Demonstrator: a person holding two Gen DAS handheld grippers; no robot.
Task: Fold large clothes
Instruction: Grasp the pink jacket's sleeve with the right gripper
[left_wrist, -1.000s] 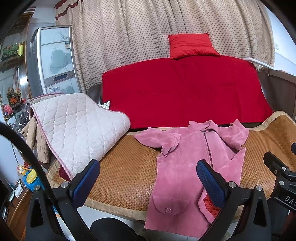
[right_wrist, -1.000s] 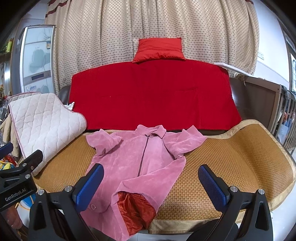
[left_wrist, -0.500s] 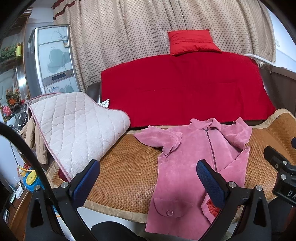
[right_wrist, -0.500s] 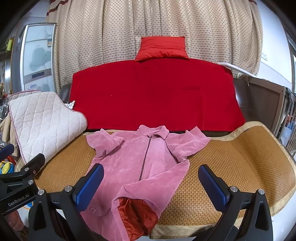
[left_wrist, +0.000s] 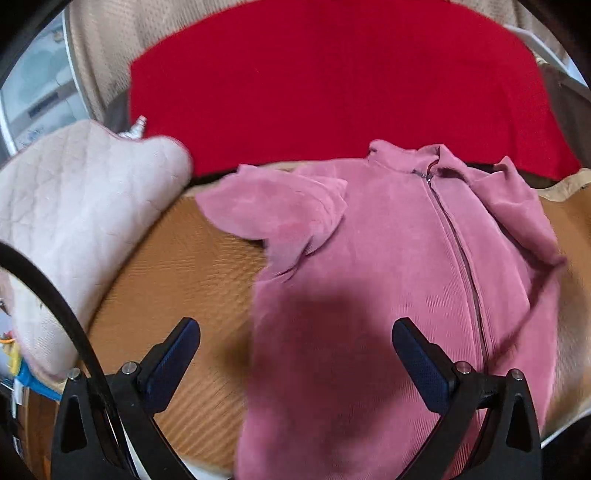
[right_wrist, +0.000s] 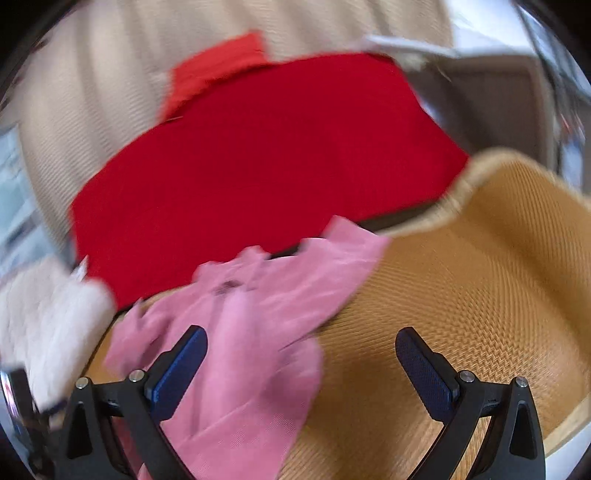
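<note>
Pink soft corduroy jacket (left_wrist: 388, 258) with a zip lies spread out flat on the woven tan mat (left_wrist: 177, 273), right ahead of both wide-open, empty grippers, left (left_wrist: 295, 354) and right (right_wrist: 301, 363), so no fold looks done yet.

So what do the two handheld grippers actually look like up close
Both look alike. The left gripper has two black angular plastic arms tipped with dark blue textured pads, fixed by small silver screws, and a black cable curves past its left side. The right gripper has the same black frame, blue pads and silver screws. No hands or sleeves show.
</note>
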